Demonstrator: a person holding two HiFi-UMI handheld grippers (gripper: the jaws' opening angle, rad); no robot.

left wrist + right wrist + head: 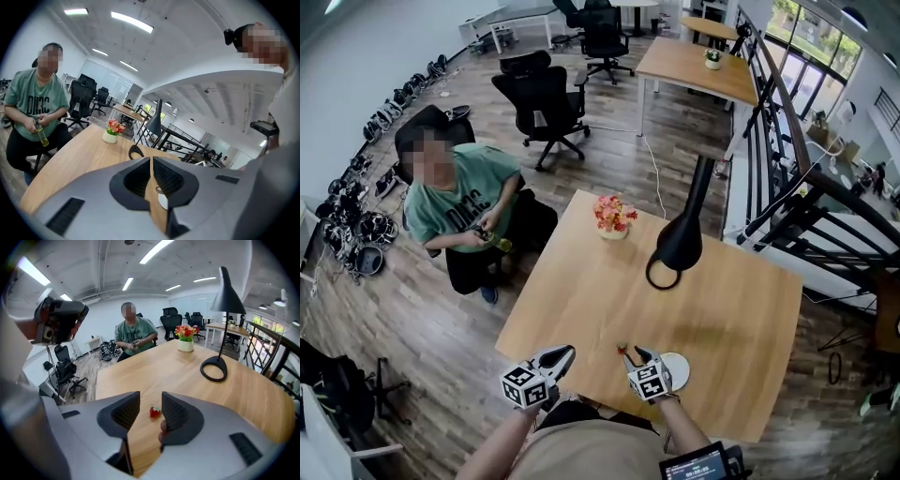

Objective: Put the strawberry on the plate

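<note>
On smooth wooden table, round-shouldered strawberry

Wooden table bears flower pot, lamp, white plate (near edge) and strawberry.

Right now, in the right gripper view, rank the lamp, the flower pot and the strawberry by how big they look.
Largest to smallest:
1. lamp
2. flower pot, flowers included
3. strawberry, which looks smallest even though it is nearest the camera

Strawberry just beside right claw, near plate
</note>
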